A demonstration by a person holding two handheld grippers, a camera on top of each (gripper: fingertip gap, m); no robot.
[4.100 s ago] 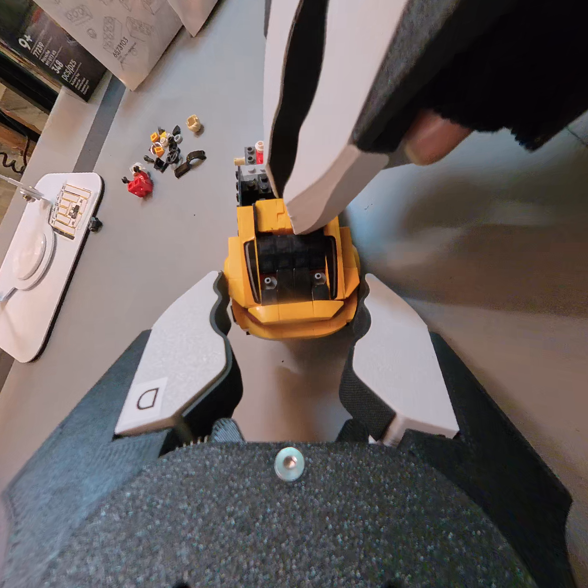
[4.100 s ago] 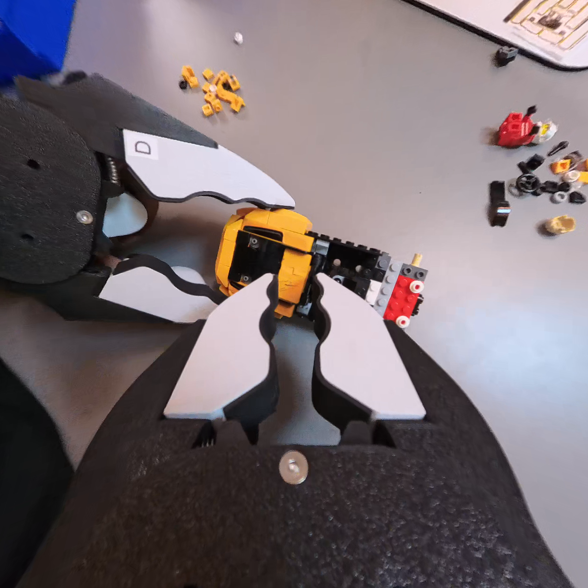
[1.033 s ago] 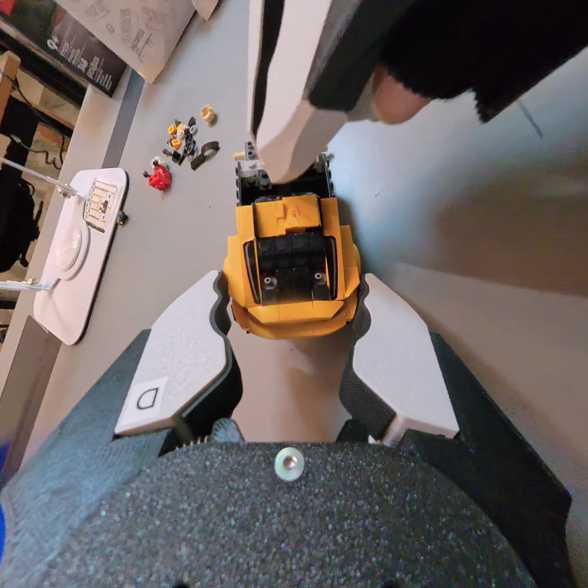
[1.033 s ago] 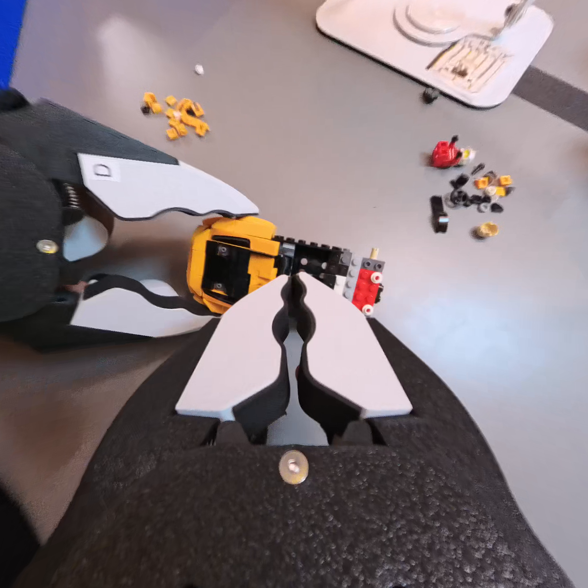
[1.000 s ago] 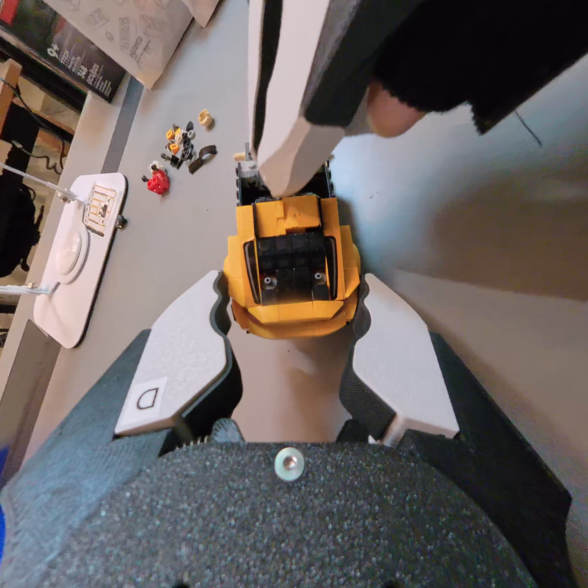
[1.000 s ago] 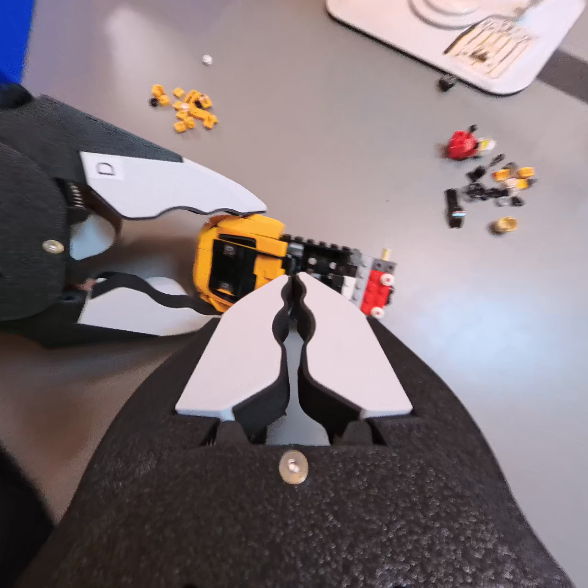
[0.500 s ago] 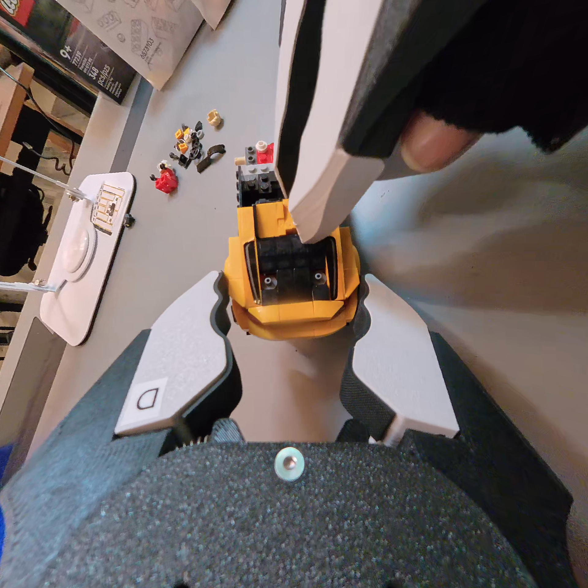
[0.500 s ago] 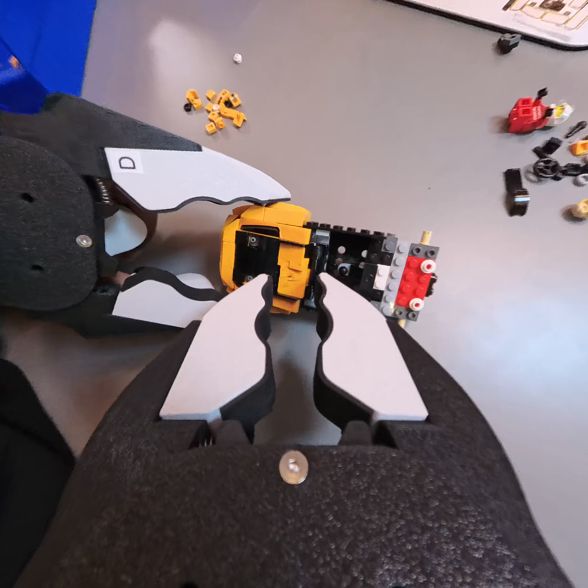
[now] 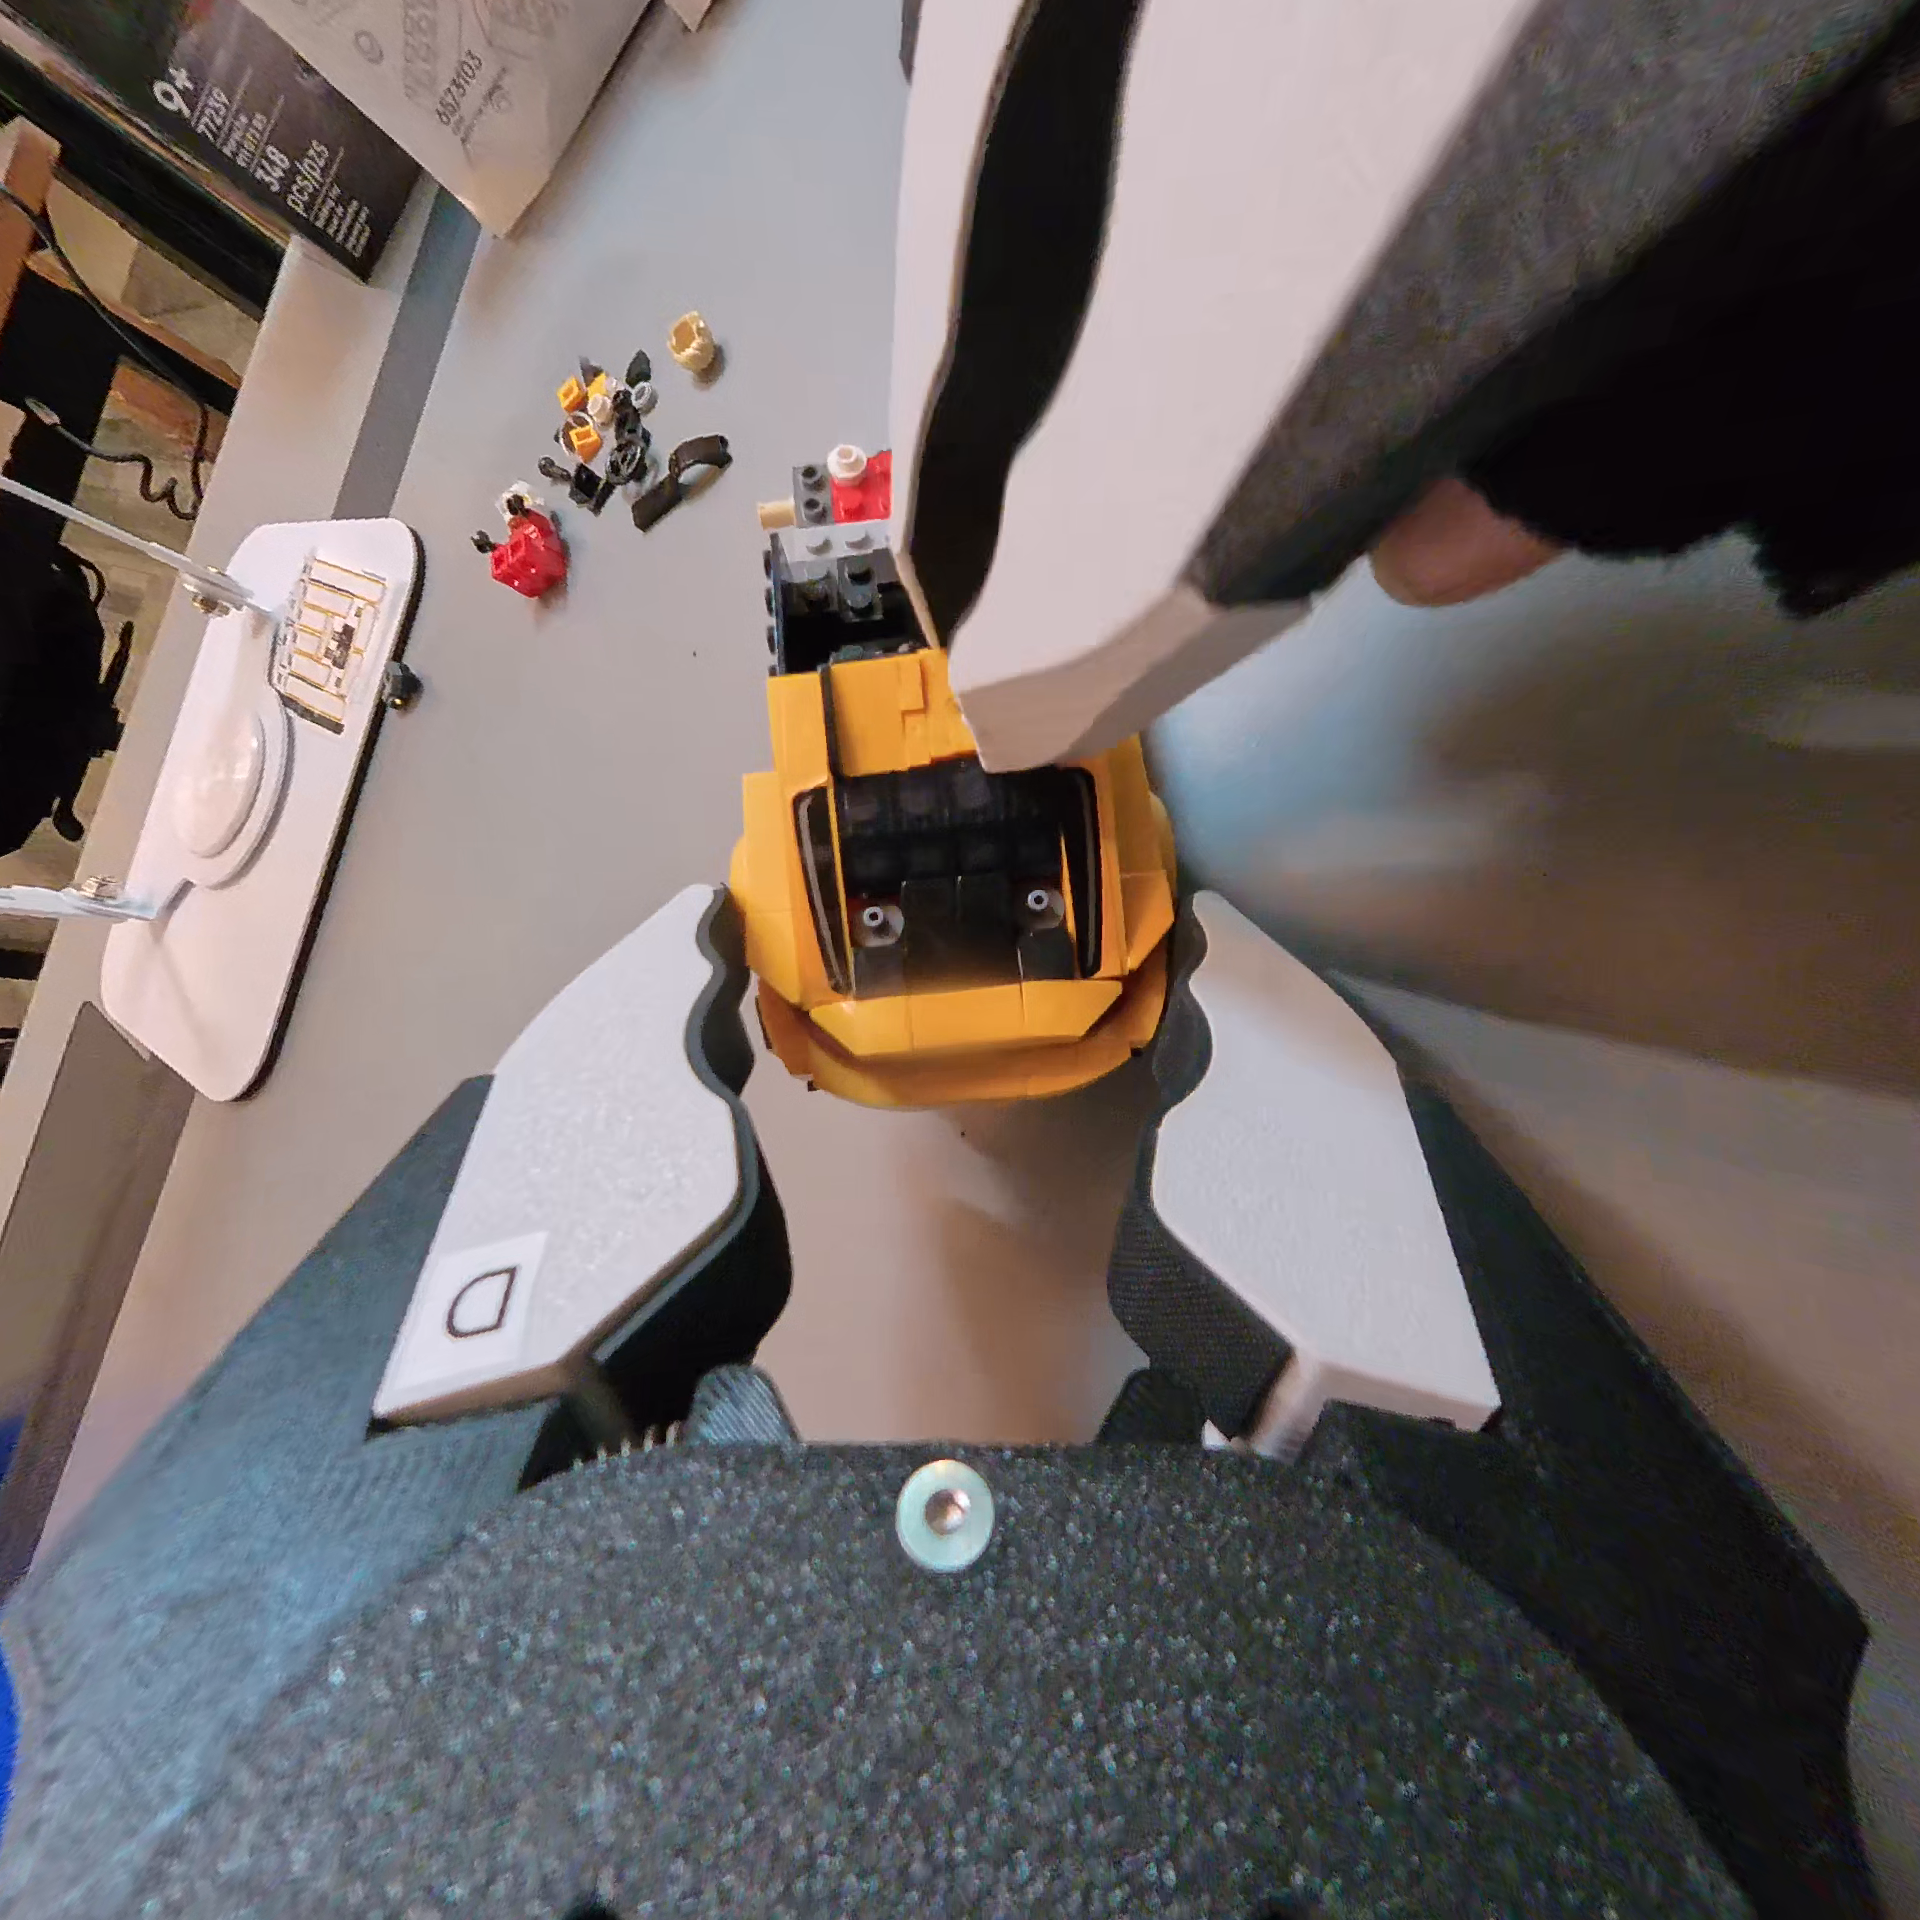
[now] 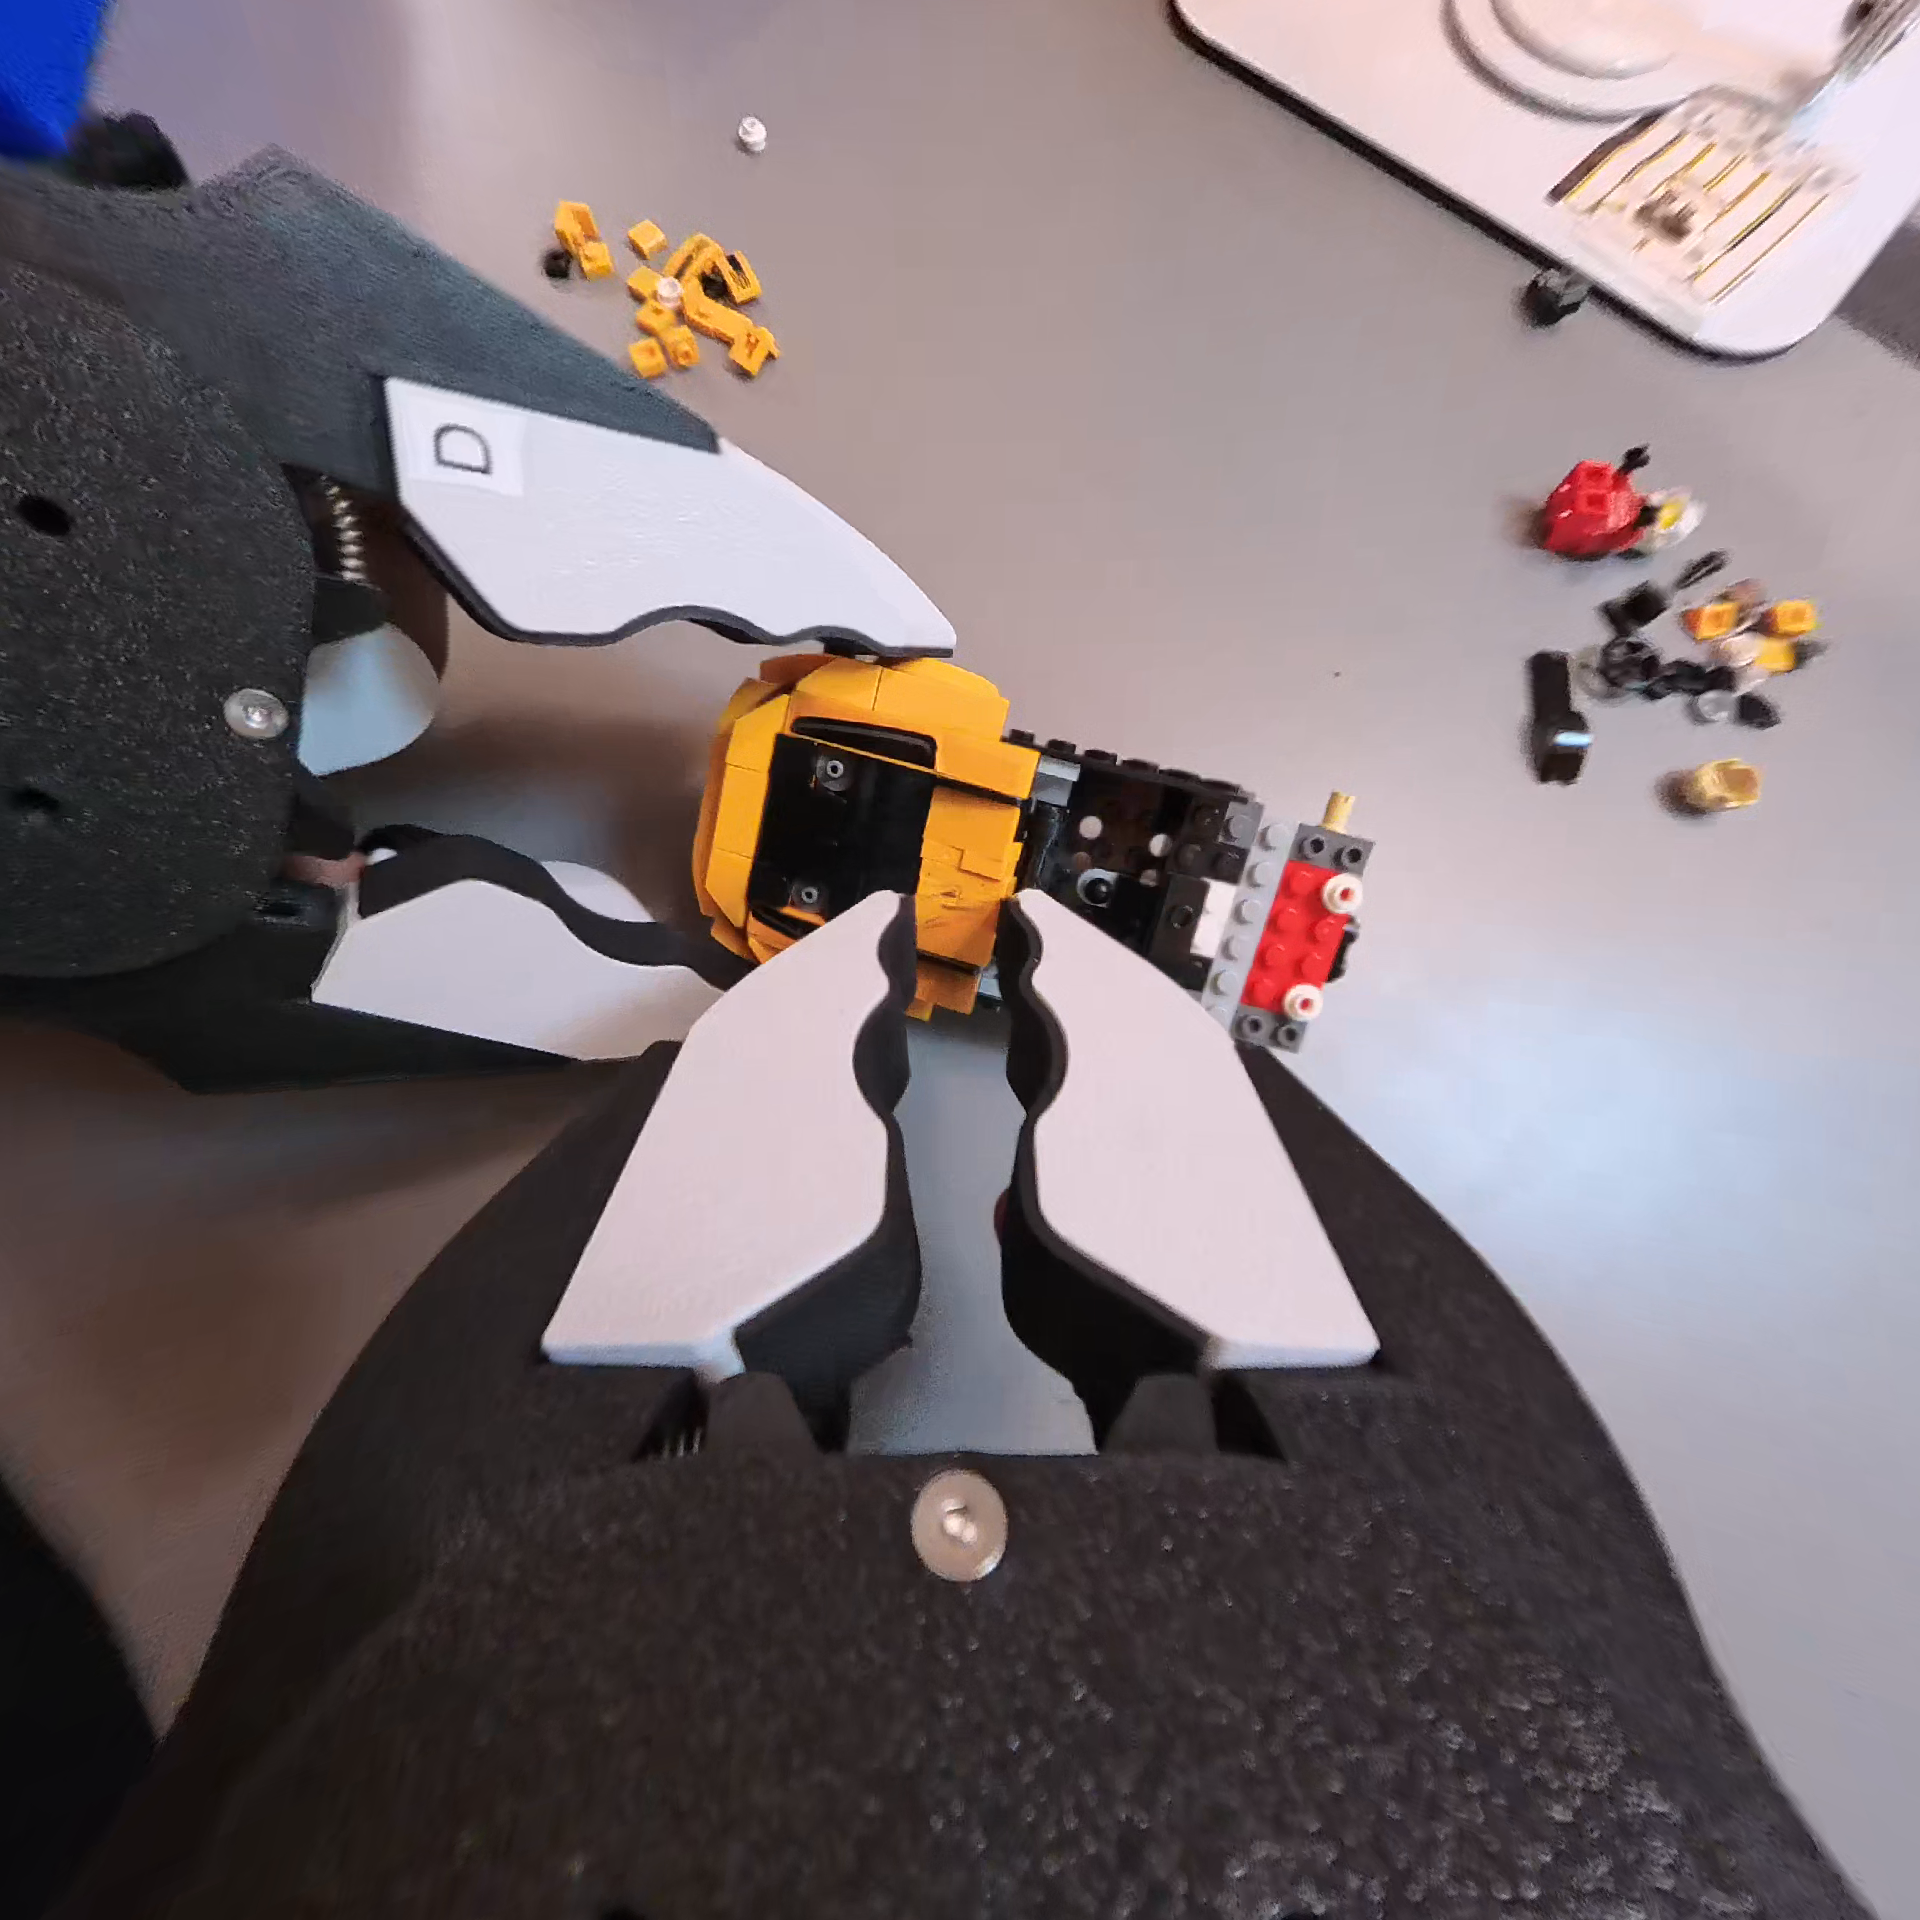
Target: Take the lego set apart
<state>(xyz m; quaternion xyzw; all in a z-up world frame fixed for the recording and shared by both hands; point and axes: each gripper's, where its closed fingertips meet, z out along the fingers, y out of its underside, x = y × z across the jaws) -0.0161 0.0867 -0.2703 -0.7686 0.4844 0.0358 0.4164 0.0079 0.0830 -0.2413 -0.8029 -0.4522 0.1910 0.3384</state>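
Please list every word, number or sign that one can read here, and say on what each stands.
I do not copy writing; these things bear it:
Black cardboard box: white numbers and words.
Pale printed paper sheet: numbers and line drawings.
White sticker on a finger of the left tongs, which grip the yellow and black brick car: one single mark.
Nothing else is legible.

yellow-black lego car (image 9: 951, 914), red end, grey table (image 10: 1143, 436)

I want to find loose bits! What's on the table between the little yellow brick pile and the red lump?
Only bare grey tabletop lies between the small yellow brick pile and the red brick lump, seen in the right wrist view.
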